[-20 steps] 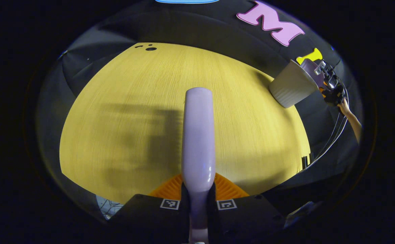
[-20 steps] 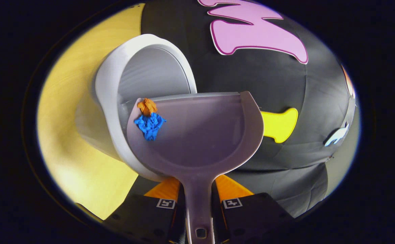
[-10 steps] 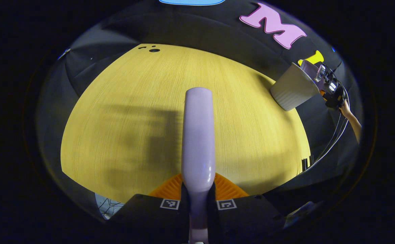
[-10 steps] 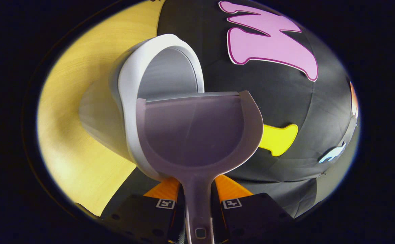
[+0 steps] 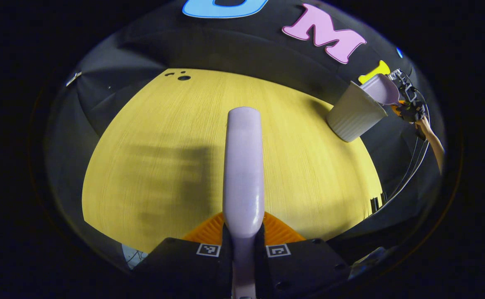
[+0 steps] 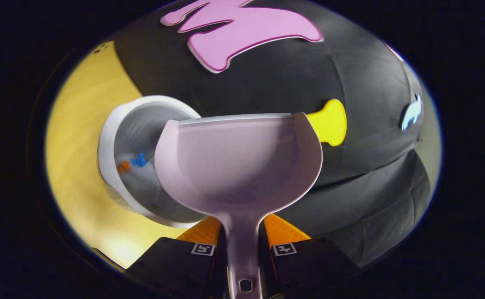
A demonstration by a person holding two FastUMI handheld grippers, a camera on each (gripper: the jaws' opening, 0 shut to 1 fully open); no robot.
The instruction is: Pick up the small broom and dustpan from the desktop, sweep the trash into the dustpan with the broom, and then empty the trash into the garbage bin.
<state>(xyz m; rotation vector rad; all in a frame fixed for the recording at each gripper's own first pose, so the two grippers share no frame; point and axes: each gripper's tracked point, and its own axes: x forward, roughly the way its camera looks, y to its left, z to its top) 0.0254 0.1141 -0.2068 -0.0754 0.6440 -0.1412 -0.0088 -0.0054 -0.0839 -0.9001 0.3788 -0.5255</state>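
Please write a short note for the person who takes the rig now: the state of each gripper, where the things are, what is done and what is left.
Left gripper: shut on the broom, held above the desktop.
Right gripper: shut on the dustpan, held over the garbage bin at the desktop's far right corner.
Trash: the blue scrap and the orange scrap lie inside the bin; the dustpan's scoop looks empty.
Done: sweeping and emptying, judging from the empty scoop.
Left: probably only to draw the dustpan away from the bin and set both tools down.
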